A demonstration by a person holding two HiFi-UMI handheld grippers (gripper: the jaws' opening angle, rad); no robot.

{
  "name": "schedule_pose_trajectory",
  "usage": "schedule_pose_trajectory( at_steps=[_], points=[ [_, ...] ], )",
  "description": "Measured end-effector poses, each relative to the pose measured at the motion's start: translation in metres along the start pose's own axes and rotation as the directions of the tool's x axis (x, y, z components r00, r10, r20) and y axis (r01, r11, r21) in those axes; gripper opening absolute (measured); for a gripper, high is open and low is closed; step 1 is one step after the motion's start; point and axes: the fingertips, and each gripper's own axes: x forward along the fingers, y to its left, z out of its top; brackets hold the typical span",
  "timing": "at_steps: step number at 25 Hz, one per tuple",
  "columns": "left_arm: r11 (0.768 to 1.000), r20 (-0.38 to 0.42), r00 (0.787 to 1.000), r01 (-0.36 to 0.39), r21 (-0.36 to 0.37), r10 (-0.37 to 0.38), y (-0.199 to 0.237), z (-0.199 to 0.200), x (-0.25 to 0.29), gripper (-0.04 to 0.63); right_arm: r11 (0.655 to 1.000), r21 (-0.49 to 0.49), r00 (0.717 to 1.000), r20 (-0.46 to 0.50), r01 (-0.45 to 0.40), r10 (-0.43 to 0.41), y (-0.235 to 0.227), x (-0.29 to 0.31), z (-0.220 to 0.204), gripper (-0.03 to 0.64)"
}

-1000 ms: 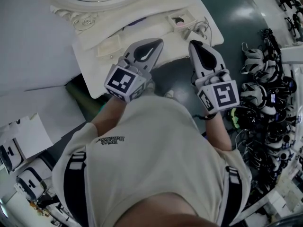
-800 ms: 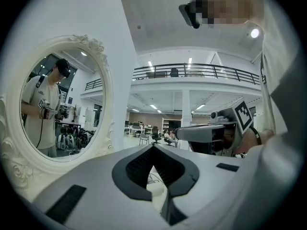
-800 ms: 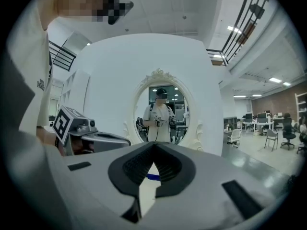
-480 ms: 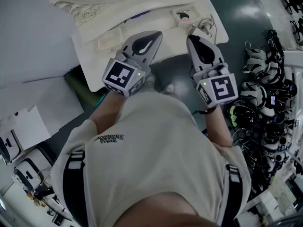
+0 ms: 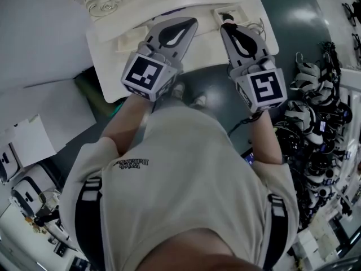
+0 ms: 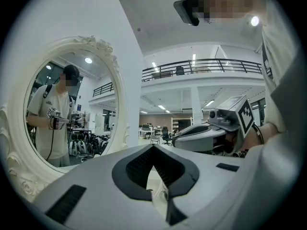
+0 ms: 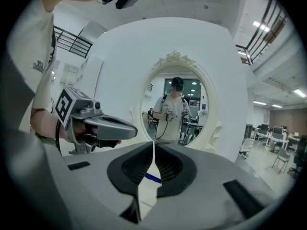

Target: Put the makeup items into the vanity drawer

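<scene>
The white vanity table (image 5: 208,45) stands in front of me with its oval mirror (image 7: 177,104) behind it. My left gripper (image 5: 192,20) hovers over the tabletop, its tips touching and nothing in them; in its own view the left gripper (image 6: 153,146) points level at the mirror (image 6: 72,114). Beside it my right gripper (image 5: 224,27) reaches toward a small open white drawer (image 5: 230,11) at the table's back right. The jaws of the right gripper (image 7: 153,143) have just been opening to a thin slit with nothing between them. Through that slit a slim blue item (image 7: 153,178) lies on the tabletop.
A shallow white tray (image 5: 128,43) sits on the table's left part. Headsets and cables (image 5: 316,112) are heaped on the floor at the right. White boxes and sheets (image 5: 34,140) lie on the floor at the left, and a green thing (image 5: 90,92) is under the table.
Both grippers have moved forward over the vanity top toward the mirror, the right one drawing closer to the small drawer. The person has stepped closer to the table.
</scene>
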Motion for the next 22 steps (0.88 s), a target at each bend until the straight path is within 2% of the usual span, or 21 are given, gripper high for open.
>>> schedule_pose_trajectory(
  at_steps=[6,12,16,22],
  points=[
    [0.999,0.008,0.999,-0.034,0.02,0.034,0.027,-0.002,0.013,0.012,0.999,-0.023,1.0,-0.014,-0.026,0.026,-0.014,0.029,0.008,0.02],
    [0.998,-0.045,0.997,-0.065,0.011,0.065,0.056,-0.032,0.029,0.012,0.994,-0.045,0.99,-0.104,-0.1,0.095,-0.022,0.072,-0.023,0.042],
    [0.996,-0.093,0.992,-0.089,0.005,0.089,0.076,-0.055,0.038,0.012,0.983,-0.044,0.963,-0.211,-0.178,0.165,-0.017,0.099,-0.061,0.051],
    [0.994,-0.185,0.978,-0.105,-0.025,0.099,0.095,-0.11,0.05,0.012,0.961,0.022,0.901,-0.344,-0.275,0.265,-0.006,0.135,-0.136,0.063]
  ],
)
